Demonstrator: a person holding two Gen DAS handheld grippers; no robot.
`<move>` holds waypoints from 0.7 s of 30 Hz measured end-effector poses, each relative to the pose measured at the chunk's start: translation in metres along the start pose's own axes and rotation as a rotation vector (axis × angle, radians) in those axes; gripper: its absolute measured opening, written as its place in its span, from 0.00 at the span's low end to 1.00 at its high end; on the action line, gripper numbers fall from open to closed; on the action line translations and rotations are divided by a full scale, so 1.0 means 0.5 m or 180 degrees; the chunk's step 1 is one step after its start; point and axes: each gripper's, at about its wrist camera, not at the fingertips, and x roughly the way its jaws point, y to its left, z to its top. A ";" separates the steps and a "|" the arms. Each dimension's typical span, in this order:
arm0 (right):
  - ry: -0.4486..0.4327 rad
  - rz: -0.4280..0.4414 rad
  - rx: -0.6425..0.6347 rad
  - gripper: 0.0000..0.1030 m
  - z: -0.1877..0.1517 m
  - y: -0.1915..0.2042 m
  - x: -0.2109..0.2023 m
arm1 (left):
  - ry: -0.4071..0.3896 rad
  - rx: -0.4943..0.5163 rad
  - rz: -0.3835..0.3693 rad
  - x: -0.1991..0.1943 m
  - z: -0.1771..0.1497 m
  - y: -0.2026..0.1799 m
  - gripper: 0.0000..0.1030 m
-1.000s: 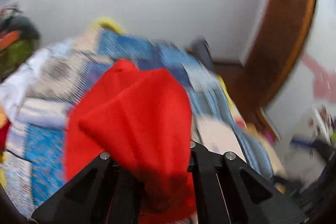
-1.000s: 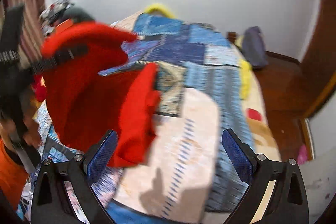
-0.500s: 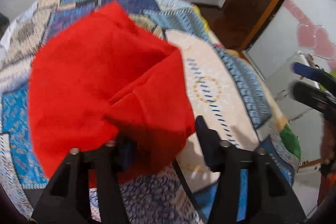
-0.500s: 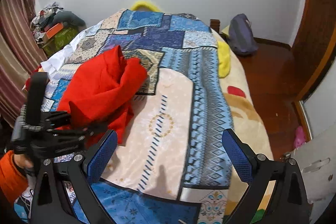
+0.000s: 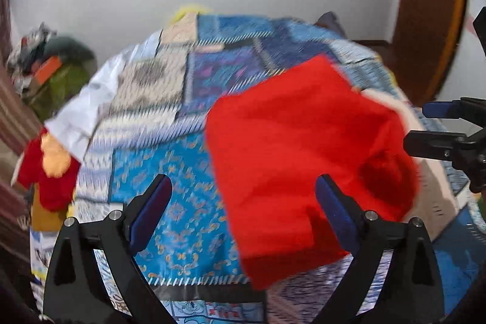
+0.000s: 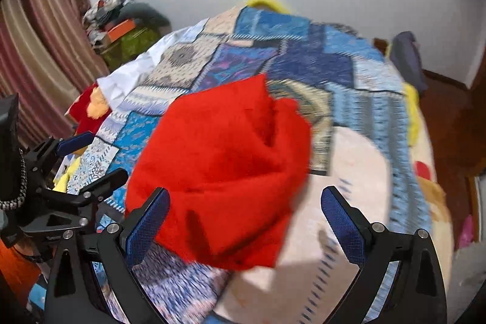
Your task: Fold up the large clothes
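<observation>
A large red garment (image 5: 303, 148) lies crumpled in a heap on the patchwork bedspread (image 5: 182, 202). It also shows in the right wrist view (image 6: 224, 169), bunched with folds. My left gripper (image 5: 243, 208) is open and empty, its right finger just over the garment's near edge. My right gripper (image 6: 246, 220) is open and empty, hovering above the garment's near side. The left gripper also shows in the right wrist view (image 6: 88, 160), at the left beside the heap. The right gripper shows at the right edge of the left wrist view (image 5: 437, 126).
A white cloth (image 6: 133, 75) and a red and orange cloth (image 5: 48, 169) lie at the bed's left edge. A pile of clutter (image 6: 121, 20) stands by the striped curtain (image 6: 39, 50). A dark bag (image 6: 407, 56) sits on the wooden floor at right.
My left gripper opened and let go of the red garment, which dropped onto the bed in a heap. Both grippers now hover open over it.
</observation>
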 end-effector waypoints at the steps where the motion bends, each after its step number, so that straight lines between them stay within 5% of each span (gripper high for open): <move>1: 0.0048 0.0038 -0.0008 0.96 0.004 0.009 0.024 | 0.0110 -0.0058 -0.0015 0.029 -0.009 0.011 0.93; 7: 0.0552 -0.0044 -0.0063 0.96 -0.018 0.015 0.170 | 0.0504 -0.0209 -0.0296 0.122 -0.079 0.019 0.93; 12: 0.0703 -0.0363 -0.0441 0.96 -0.083 -0.033 0.172 | 0.0610 -0.0261 -0.0613 0.129 -0.110 -0.006 0.94; 18: 0.0700 -0.0153 0.0216 0.97 -0.135 -0.153 0.114 | 0.0529 -0.0190 -0.0490 0.101 -0.136 -0.031 0.94; 21: 0.0698 -0.0264 0.0429 0.97 -0.147 -0.189 0.089 | 0.0521 -0.0172 -0.0453 0.082 -0.139 -0.027 0.94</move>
